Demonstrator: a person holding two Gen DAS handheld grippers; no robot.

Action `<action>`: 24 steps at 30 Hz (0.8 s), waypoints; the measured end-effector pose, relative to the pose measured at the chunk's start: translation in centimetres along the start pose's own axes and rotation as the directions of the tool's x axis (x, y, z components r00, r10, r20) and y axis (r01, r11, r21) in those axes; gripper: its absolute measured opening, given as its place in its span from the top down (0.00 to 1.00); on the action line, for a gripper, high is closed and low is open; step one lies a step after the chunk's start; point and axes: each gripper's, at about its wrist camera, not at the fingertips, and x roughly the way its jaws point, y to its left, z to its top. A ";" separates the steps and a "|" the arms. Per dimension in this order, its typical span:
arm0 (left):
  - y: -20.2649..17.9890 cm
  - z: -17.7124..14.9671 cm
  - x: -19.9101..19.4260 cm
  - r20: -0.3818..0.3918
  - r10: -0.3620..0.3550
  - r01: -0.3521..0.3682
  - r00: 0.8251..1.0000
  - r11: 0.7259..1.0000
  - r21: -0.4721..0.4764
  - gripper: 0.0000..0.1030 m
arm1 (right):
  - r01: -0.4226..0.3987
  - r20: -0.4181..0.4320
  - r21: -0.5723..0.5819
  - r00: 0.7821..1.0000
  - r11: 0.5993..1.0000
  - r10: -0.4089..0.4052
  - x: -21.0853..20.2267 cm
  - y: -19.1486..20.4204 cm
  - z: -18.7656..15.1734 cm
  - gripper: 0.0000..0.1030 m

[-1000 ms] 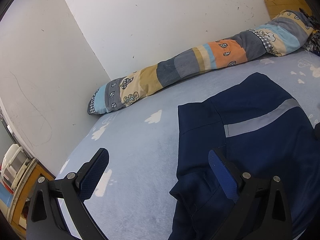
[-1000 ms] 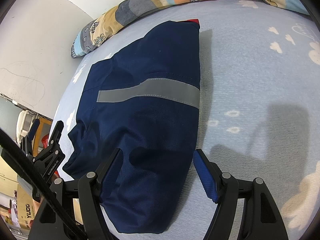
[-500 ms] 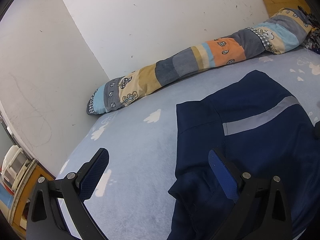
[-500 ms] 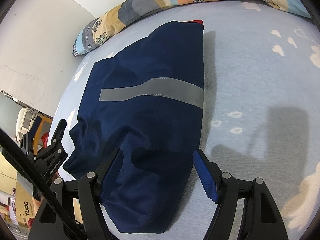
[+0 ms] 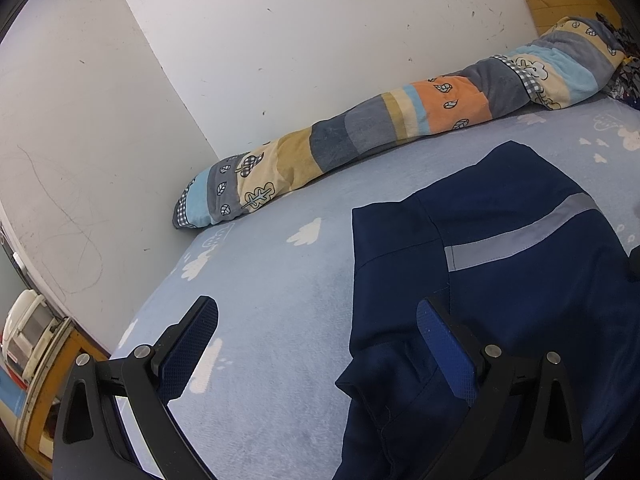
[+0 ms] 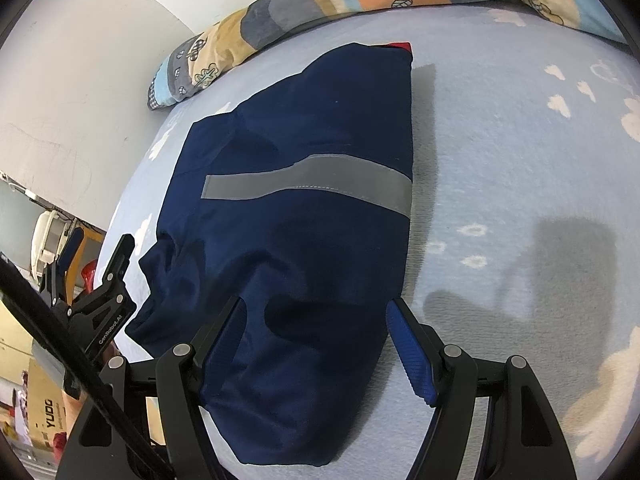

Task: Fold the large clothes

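Note:
A navy blue jacket [image 6: 304, 216] with a grey reflective stripe [image 6: 320, 184] lies folded on the light blue bed [image 6: 520, 160]. It also shows in the left wrist view [image 5: 520, 280], at the right. My right gripper [image 6: 316, 320] is open and empty, held above the jacket's near end. My left gripper [image 5: 316, 320] is open and empty over the jacket's left edge and the bed; it also shows in the right wrist view [image 6: 96, 264] at the left. A bit of red lining [image 6: 400, 46] shows at the jacket's far end.
A long patchwork bolster [image 5: 400, 140] lies along the white wall [image 5: 320, 40] at the far side of the bed. A wooden stand with a white appliance [image 5: 28, 332] is off the bed's left edge. A cardboard box [image 6: 40, 420] sits below.
Both grippers have pulled back slightly from the jacket, staying open. The jacket has not moved.

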 end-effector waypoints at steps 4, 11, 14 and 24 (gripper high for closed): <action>-0.1 0.0 0.0 -0.003 -0.002 0.002 1.000 1.000 -0.001 0.03 | 0.000 0.000 -0.014 1.000 1.000 0.000 0.0 0.4 -0.1 0.25; 0.0 0.1 0.1 -0.010 -0.009 0.009 1.000 1.000 -0.013 0.03 | 0.009 0.004 -0.024 1.000 1.000 -0.009 0.0 0.8 -0.1 0.25; 0.2 0.1 0.1 -0.017 -0.022 0.021 1.000 0.999 -0.040 0.03 | 0.048 0.054 -0.063 0.998 0.997 -0.045 -0.9 1.9 -0.4 0.25; 1.3 0.1 -4.6 -0.010 -0.087 0.082 0.996 0.966 -0.245 0.03 | 0.233 0.267 -0.228 0.949 0.945 -0.170 -4.6 7.8 -4.0 0.19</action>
